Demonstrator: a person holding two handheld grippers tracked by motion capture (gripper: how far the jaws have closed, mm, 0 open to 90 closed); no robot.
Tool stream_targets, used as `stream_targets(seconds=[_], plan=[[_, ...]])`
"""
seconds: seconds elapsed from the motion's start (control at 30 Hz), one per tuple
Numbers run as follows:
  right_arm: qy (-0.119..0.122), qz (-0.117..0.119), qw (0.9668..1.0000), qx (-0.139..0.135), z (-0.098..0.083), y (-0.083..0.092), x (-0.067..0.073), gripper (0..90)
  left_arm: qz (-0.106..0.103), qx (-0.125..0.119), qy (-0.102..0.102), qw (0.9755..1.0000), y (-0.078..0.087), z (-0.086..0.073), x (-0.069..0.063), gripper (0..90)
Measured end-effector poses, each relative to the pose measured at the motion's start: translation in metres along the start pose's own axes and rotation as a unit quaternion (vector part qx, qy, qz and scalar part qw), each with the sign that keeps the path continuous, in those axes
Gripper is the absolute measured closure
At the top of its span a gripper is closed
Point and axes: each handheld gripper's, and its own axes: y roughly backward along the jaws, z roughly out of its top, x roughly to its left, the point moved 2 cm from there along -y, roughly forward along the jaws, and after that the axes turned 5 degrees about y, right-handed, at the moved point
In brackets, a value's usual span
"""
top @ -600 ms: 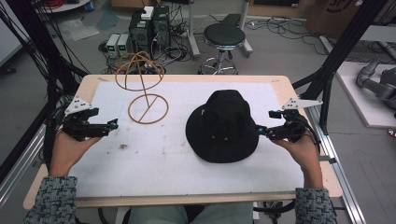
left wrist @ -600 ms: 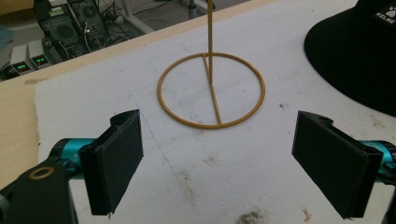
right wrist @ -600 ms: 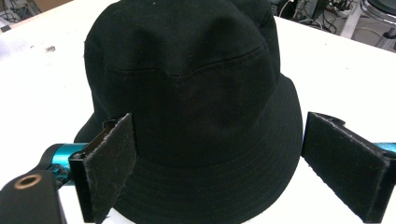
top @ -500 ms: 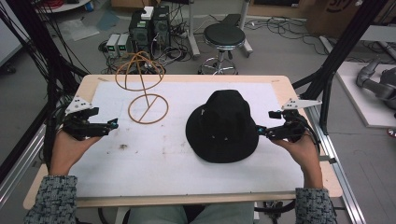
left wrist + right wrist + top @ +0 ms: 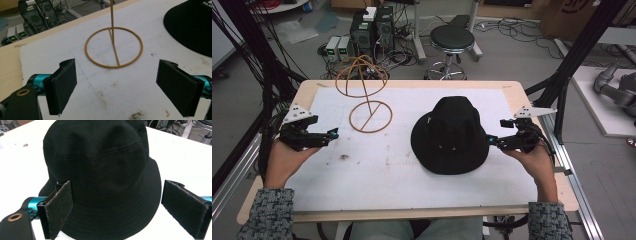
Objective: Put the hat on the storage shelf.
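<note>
Black hat (image 5: pixel 450 135) lies crown-up on the table (image 5: pixel 412 170), right of frame centre. Right gripper (image 5: pixel 490 141) at its right brim, jaws wide, brim between them. Left gripper (image 5: pixel 333 134), frame left, wide, holding nothing.

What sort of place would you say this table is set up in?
Probably a robotics lab or workshop: computer towers and loose cables lie on the floor, with a black stool behind the table.

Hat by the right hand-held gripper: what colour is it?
The hat is plain black all over, crown and brim; the right gripper view shows it best.
</note>
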Motion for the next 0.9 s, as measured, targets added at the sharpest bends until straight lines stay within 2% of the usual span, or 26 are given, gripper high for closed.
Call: stream_targets(seconds=[0.33, 0.67, 0.9], plan=[[0.004, 0.000, 1.0000, -0.003, 0.001, 0.001, 0.001, 10.7, 0.001, 0.003, -0.004, 1.0000, -0.001, 0.000, 0.000, 17.0], [0.009, 0.003, 0.9998, -0.019, 0.013, -0.004, 0.005, 10.6, 0.003, 0.012, -0.010, 0.9999, -0.001, -0.002, -0.001, 17.0], [0.014, 0.002, 0.9993, -0.033, 0.024, -0.009, 0.006, 10.7, 0.005, 0.010, -0.004, 0.9999, 0.000, -0.005, 0.001, 17.0]])
